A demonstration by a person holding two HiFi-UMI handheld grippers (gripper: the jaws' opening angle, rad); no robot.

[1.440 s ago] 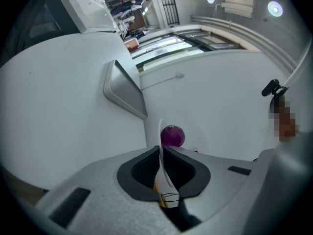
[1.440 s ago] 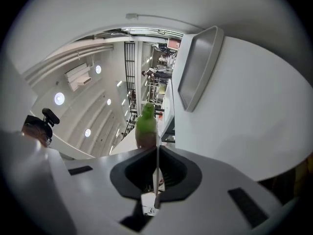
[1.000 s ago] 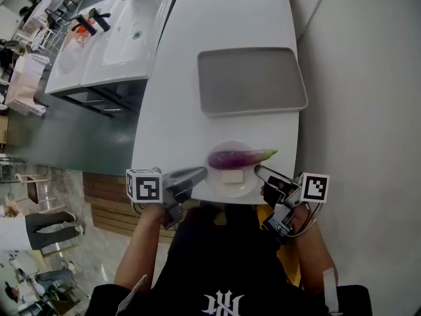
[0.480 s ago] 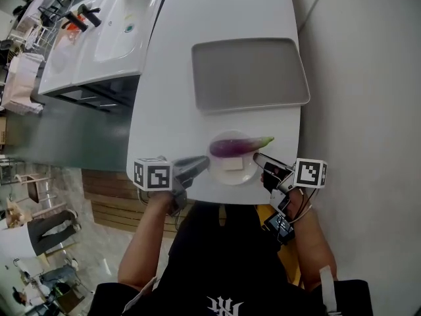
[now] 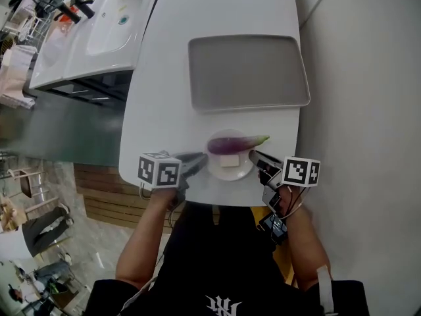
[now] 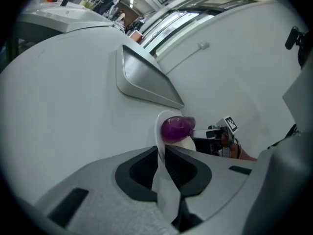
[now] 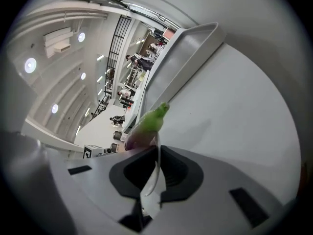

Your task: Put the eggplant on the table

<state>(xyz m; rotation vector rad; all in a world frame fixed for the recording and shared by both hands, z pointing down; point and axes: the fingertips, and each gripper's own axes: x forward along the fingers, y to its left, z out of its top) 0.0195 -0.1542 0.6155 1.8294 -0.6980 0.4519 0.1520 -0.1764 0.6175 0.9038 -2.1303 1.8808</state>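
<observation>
Left gripper (image 5: 197,160): clamps the left rim of the round white plate (image 5: 242,168), jaws pinched tight on the thin edge. Right gripper (image 5: 254,155): bites the opposite rim the same way. Between them, on the plate, lies the purple eggplant (image 5: 231,144), set crosswise with its green stem end poking past the rim on the right, a small white block (image 5: 229,162) just beside it. Hangs at the near end of the white table (image 5: 217,31), short of the grey tray (image 5: 248,71); cannot tell whether touching down.

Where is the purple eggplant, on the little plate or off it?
On it. The eggplant lies across the white plate, and its green stem end pokes out past the rim.
</observation>
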